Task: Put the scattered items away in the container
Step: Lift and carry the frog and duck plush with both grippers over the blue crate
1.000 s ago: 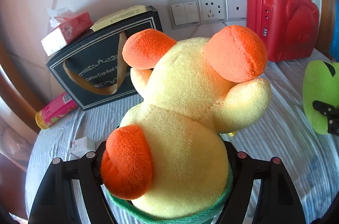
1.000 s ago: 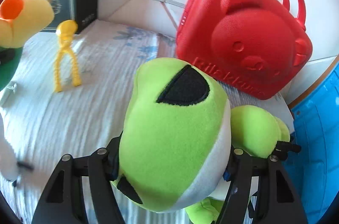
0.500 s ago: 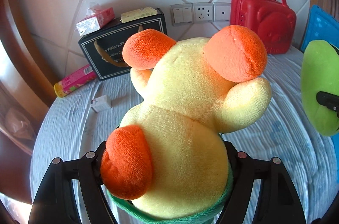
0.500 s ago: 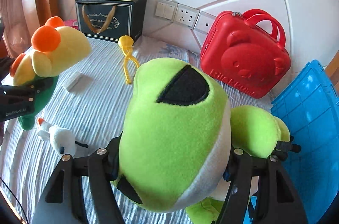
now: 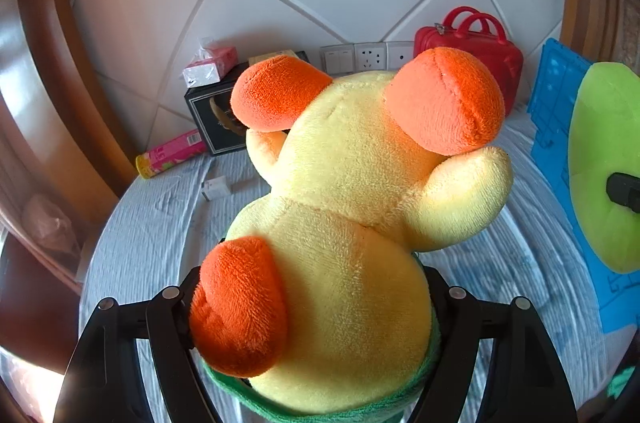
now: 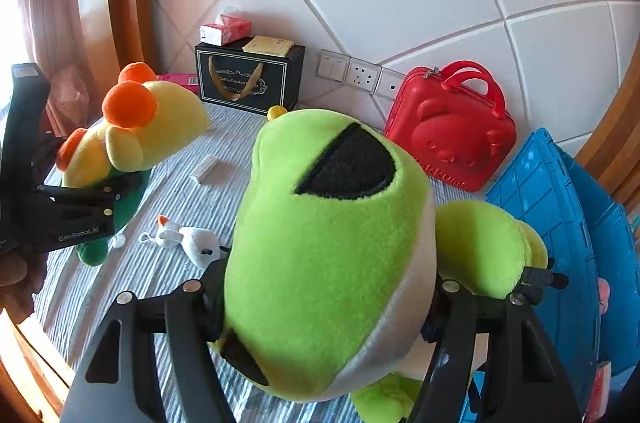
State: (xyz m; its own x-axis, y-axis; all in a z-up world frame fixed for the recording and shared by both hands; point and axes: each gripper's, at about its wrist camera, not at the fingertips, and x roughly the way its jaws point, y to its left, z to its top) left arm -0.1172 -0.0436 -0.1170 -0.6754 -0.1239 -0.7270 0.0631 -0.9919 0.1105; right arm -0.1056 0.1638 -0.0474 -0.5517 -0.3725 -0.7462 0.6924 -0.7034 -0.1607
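Observation:
A yellow plush duck (image 5: 352, 223) with orange patches and a green garment fills the left wrist view; my left gripper (image 5: 312, 287) is shut on its body and holds it above the striped bed cover (image 5: 152, 235). A lime-green plush frog (image 6: 320, 243) is clamped the same way in my right gripper (image 6: 320, 299), also off the surface. The blue plastic container (image 6: 552, 207) lies at the right, beside the frog. In the right wrist view the duck (image 6: 160, 127) and the left gripper (image 6: 80, 199) hang at the left.
Along the wall stand a red case (image 6: 452, 127) and a black gift box (image 6: 248, 79) with a tissue pack (image 6: 226, 29) on top. A small white plush (image 6: 192, 239), a little white box (image 6: 204, 167) and a pink tube (image 5: 172, 153) lie on the cover.
Both grippers have risen and drawn back from the wall with their plush toys still gripped. The bed and boxes look smaller, and the blue container has come into view.

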